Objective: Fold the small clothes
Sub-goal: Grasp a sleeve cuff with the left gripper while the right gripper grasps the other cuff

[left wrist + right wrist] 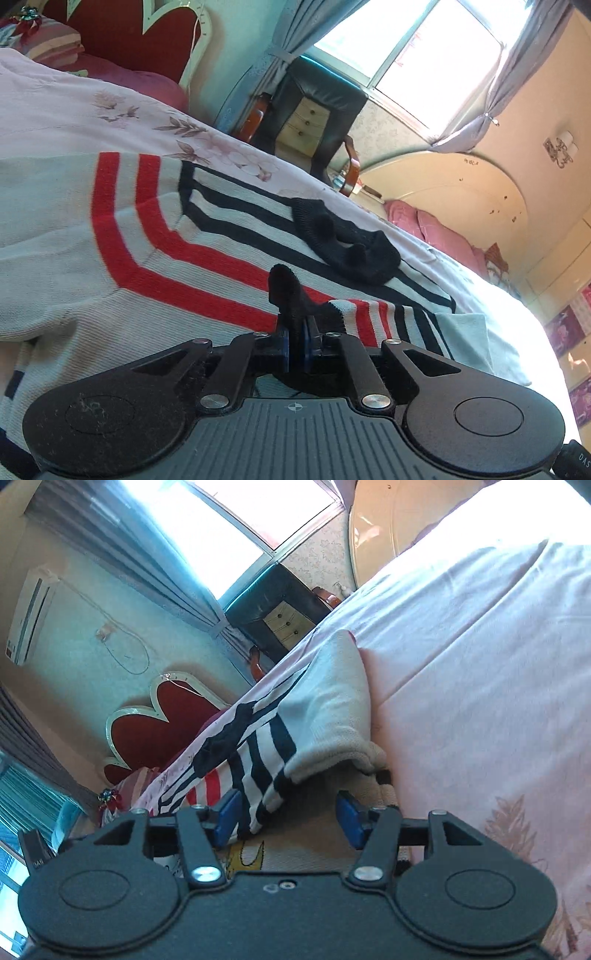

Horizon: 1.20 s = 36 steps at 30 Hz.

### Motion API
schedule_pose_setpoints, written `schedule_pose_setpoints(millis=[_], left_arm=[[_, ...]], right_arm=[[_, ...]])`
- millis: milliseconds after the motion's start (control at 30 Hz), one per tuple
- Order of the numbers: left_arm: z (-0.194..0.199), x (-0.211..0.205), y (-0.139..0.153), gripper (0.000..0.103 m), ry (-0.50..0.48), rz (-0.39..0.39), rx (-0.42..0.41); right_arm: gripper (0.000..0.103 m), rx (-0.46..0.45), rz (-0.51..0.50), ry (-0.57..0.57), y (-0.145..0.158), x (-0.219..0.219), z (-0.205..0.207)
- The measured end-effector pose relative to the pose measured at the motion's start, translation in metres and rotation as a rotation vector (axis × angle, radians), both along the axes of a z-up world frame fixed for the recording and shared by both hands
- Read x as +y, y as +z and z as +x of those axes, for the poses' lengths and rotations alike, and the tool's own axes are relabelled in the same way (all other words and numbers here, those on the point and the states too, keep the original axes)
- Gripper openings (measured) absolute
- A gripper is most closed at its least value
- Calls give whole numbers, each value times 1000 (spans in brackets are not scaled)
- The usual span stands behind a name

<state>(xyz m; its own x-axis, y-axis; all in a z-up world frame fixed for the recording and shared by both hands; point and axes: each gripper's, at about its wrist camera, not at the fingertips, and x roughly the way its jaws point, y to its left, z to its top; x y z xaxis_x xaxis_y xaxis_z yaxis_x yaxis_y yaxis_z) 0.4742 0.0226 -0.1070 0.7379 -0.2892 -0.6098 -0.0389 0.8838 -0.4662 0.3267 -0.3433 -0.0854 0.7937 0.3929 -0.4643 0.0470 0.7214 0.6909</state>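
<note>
Two grippers in view, one per wrist camera, both over a bed (55, 122) covered with a pale pink floral sheet.

Left gripper (296, 347): jaws drawn together, blue pads pinching a strip of black knit fabric (286, 291) that stands up from between the fingers. Whether this strip belongs to the striped garment or is a separate piece cannot be told.

Striped sweater (166, 236) — white knit with red chevron bands and navy bands — lies spread on the sheet directly ahead of the left gripper. A ribbed cuff with red, white and navy stripes (373, 314) sits just beside the pinched black strip, to its right. A black knit item (347, 243), crumpled, rests on the navy-striped part of the sweater, beyond the gripper tips and apart from them.

Right gripper (288, 818): jaws spread apart, nothing between the blue pads (351, 818). Below the gap lies a beige cloth with a yellow print (295, 834); identity unclear. The sweater's white sleeve end (332, 720) and a navy-striped fold hang or lie just ahead of the open fingers, the striped edge near the left pad — contact cannot be confirmed.

Containers: a small cream chest of drawers (304, 123) stands against the wall under the window, drawers closed, contents not visible. A red headboard (155, 720) is at the bed's far end.
</note>
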Motion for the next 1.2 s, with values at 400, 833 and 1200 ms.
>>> schedule_pose_setpoints(millis=[400, 833, 1200], left_arm=[[-2, 24, -17, 7, 24, -4, 8], [-1, 19, -26, 7, -10, 70, 17], [-5, 13, -23, 7, -30, 128, 4]], right_arm=[[42, 79, 370, -162, -37, -32, 28], [20, 46, -29, -41, 5, -22, 19], [9, 83, -268, 34, -9, -12, 77]])
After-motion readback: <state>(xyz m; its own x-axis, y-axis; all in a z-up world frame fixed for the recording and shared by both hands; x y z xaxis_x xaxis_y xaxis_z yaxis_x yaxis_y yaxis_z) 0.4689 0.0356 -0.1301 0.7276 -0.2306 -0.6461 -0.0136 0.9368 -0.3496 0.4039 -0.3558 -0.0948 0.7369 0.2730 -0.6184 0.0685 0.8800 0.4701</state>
